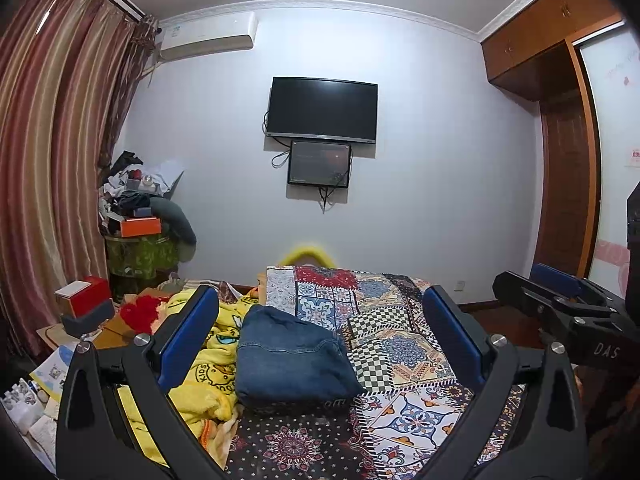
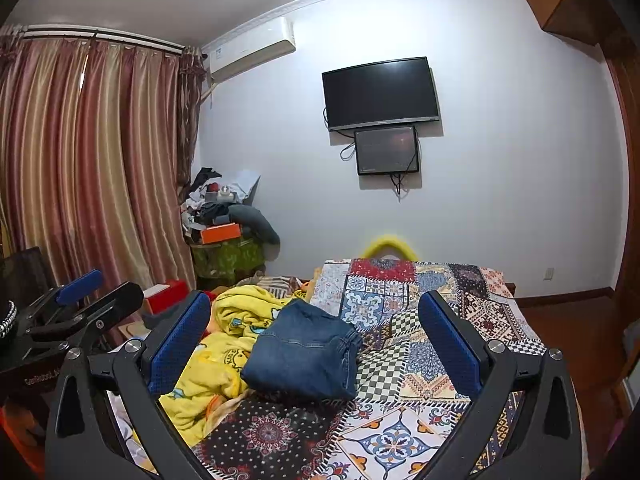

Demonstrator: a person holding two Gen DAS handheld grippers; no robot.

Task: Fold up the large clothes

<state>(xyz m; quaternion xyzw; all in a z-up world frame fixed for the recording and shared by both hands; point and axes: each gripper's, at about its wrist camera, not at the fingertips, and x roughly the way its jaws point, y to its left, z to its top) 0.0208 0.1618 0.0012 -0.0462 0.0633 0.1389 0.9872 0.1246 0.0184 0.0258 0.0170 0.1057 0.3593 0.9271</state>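
Bed (image 1: 404, 412): the largest item in front of me, covered by a patchwork spread of tile, checker and mandala panels; it runs from my grippers toward the far wall.
Curtains (image 1: 52, 168): striped red and gold, hanging full height along the left side of the room.
Television (image 1: 322, 109): dark screen, wall-mounted above the foot of the bed; a smaller dark panel (image 1: 319, 164) hangs just below it, with cables trailing from both.
Air conditioner (image 1: 208, 36): white wall unit near the ceiling, left of the television; it carries a small label I cannot read.
Yellow blanket (image 1: 208, 376): crumpled on the left part of the bed, printed with cartoon ducks and ring-shaped lettering too distorted to read with certainty.
Jeans (image 1: 292, 356): blue denim, folded into a compact bundle, resting on the spread at the centre of the bed with the left edge touching the yellow blanket.
My left gripper (image 1: 320, 336): fingers spread wide, holding nothing, raised above the bed; the jeans show between the blue pads (image 1: 188, 336).
My right gripper (image 2: 314, 338): fingers likewise spread wide, holding nothing, raised above the bed with the jeans framed between them; in the left wrist view its body shows the letters "DAS".
Left gripper body, seen from the right wrist view: printed text along its lower edge, only partly legible.
Orange box (image 1: 140, 226): on the cluttered pile in the far left corner.
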